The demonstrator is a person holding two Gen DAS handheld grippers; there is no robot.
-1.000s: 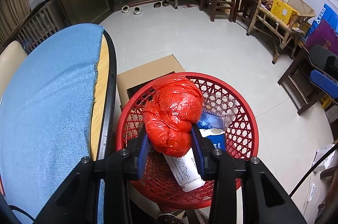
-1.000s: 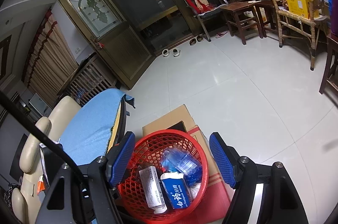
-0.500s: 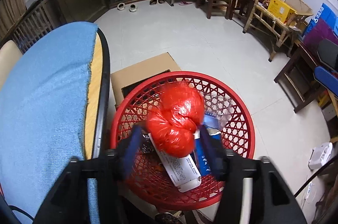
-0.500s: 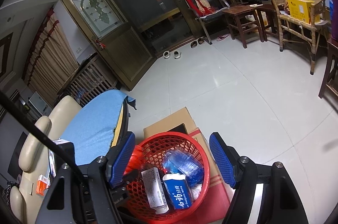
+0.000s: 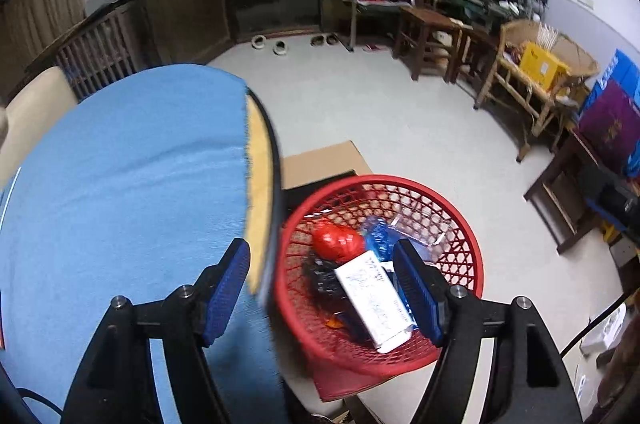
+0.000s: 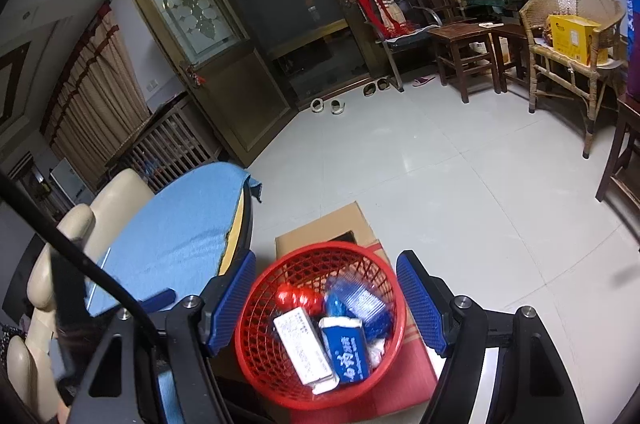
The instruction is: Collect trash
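Observation:
A red mesh basket (image 5: 460, 236) stands on a cardboard box beside the table. In it lie a crumpled red plastic bag (image 5: 338, 242), a white carton (image 5: 372, 300), a blue packet (image 5: 378, 234) and clear plastic. My left gripper (image 5: 324, 290) is open and empty, above the table edge and the basket's left rim. In the right wrist view the basket (image 6: 256, 308) holds the red bag (image 6: 300, 298), the white carton (image 6: 304, 348) and a blue box (image 6: 346, 350). My right gripper (image 6: 326, 304) is open and empty above it.
A round table with a blue cloth (image 5: 120, 184) is left of the basket, with cream chairs (image 6: 52, 284) behind it. The cardboard box (image 5: 320, 160) sits on a pale tiled floor (image 5: 400, 128). Wooden stools (image 6: 464, 56) and a wicker chair (image 6: 572, 44) line the far right.
My left gripper opened and let the red bag drop into the basket. It then swung left over the table edge. The right gripper stayed open and hardly moved.

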